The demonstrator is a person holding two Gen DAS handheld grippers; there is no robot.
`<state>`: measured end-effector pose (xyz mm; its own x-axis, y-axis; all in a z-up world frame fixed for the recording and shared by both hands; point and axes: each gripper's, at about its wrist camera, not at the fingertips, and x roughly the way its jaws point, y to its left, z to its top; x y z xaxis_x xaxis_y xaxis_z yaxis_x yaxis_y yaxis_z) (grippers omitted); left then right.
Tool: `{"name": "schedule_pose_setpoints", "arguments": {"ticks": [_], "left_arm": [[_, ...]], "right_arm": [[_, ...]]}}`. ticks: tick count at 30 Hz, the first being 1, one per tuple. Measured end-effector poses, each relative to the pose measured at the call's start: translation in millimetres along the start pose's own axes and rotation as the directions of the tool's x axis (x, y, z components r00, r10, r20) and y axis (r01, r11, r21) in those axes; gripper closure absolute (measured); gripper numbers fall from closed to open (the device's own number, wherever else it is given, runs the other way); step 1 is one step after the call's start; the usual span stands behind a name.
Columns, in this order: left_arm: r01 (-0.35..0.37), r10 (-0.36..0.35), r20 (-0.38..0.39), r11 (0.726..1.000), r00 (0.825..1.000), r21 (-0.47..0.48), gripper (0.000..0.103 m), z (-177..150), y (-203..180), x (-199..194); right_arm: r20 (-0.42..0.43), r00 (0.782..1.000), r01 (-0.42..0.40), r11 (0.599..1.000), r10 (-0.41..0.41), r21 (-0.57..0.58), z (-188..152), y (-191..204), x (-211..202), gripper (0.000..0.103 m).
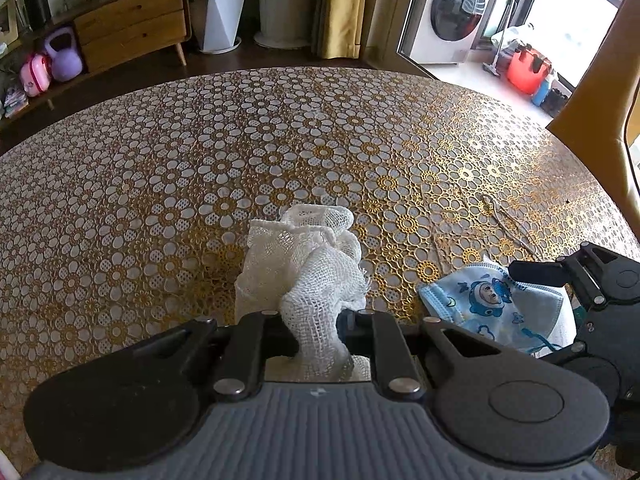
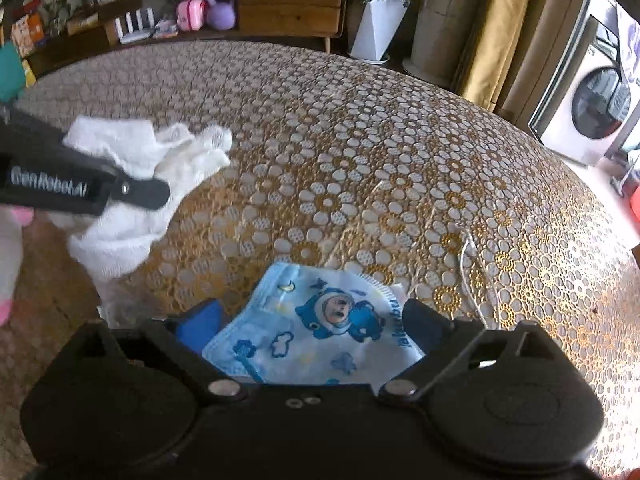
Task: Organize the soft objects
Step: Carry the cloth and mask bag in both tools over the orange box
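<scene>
My left gripper (image 1: 316,320) is shut on a white gauze cloth (image 1: 308,264), which bunches up above the jaws over the table; it also shows in the right wrist view (image 2: 160,160), pinched by the left gripper (image 2: 156,194). A blue cartoon-print face mask (image 1: 492,304) lies at the right, between the jaws of my right gripper (image 1: 560,280). In the right wrist view the mask (image 2: 324,320) sits between the wide-apart fingers of the right gripper (image 2: 312,324), which is open. The mask's white ear loop (image 2: 468,264) trails onto the table.
The round table (image 1: 200,152) has a gold and white floral lace cover. A wooden sideboard (image 1: 132,28), purple kettlebell (image 1: 64,56), white planter (image 1: 222,16) and washing machine (image 1: 452,16) stand beyond it. A yellow chair back (image 1: 600,92) is at right. A pink and white soft item (image 2: 8,264) shows at left.
</scene>
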<state>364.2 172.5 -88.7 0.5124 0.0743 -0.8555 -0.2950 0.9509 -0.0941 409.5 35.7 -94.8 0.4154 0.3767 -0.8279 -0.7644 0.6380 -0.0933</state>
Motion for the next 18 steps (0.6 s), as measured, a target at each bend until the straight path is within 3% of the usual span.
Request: {"name": "schedule_pose_setpoints", "arguments": {"ticks": [3, 8, 13, 14, 18], "left_arm": [[0.0, 0.0, -0.001, 1.0, 1.0, -0.005, 0.088, 0, 1, 2], [0.005, -0.005, 0.0, 1.0, 1.0, -0.003, 0.088, 0, 0, 0], [0.007, -0.007, 0.004, 1.0, 1.0, -0.002, 0.088, -1, -2, -4], [0.007, -0.007, 0.005, 1.0, 1.0, 0.0, 0.088, -1, -2, -5], [0.01, -0.01, 0.008, 1.0, 1.0, 0.002, 0.088, -1, -2, -10]], "right_arm": [[0.016, 0.999, 0.037, 0.999, -0.036, -0.035, -2, 5, -1, 0.02], [0.036, 0.998, 0.055, 0.997, -0.053, -0.054, -2, 7, -8, 0.056], [0.048, 0.997, 0.068, 0.995, -0.064, -0.067, -2, 12, -14, 0.079], [0.058, 0.997, 0.062, 0.997, -0.059, -0.048, -1, 10, -17, 0.088], [0.087, 0.995, 0.043, 0.999, -0.043, -0.005, -1, 6, -30, 0.099]]}}
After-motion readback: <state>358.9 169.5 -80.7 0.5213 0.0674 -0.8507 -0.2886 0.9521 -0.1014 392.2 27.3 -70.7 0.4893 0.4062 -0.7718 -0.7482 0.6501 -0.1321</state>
